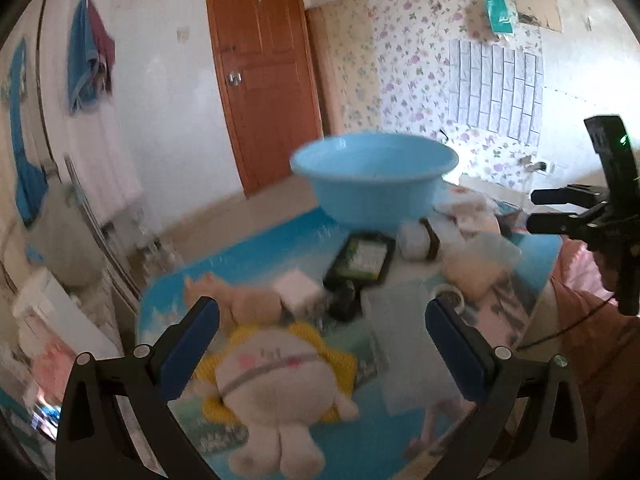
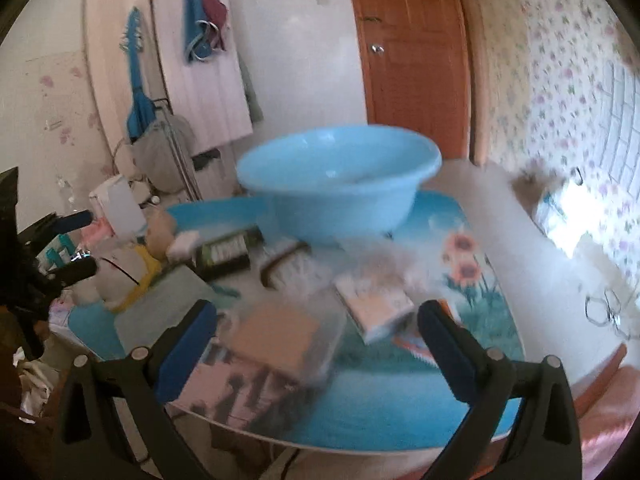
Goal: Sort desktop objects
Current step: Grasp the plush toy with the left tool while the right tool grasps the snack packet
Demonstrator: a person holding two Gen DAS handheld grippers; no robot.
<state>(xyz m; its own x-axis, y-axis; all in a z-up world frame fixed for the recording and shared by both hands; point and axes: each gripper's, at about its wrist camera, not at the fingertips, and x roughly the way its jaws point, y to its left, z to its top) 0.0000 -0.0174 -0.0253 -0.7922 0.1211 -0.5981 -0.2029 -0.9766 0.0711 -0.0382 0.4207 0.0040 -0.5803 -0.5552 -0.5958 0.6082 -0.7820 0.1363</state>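
Note:
A light blue basin (image 1: 374, 178) (image 2: 338, 184) stands at the far side of a picture-printed table (image 1: 256, 248) (image 2: 380, 404). A white and yellow plush toy (image 1: 276, 384) (image 2: 124, 272) lies near the front left, just below my open left gripper (image 1: 322, 316). Behind it lie a tan plush (image 1: 240, 300), a white block (image 1: 298, 290) and a black packet (image 1: 360, 258) (image 2: 228, 250). My right gripper (image 2: 316, 316) is open above a clear box with a tan block (image 2: 280, 340) (image 1: 478, 262). A small white box (image 2: 374, 306) lies beside it.
A brown door (image 1: 264, 68) (image 2: 416, 52) is behind the table. Towels (image 1: 88, 48) hang on the left wall. A white jar (image 1: 412, 240) and crumpled white items (image 1: 468, 212) sit right of the basin. The other gripper (image 1: 536, 210) (image 2: 90, 242) shows at each frame's edge.

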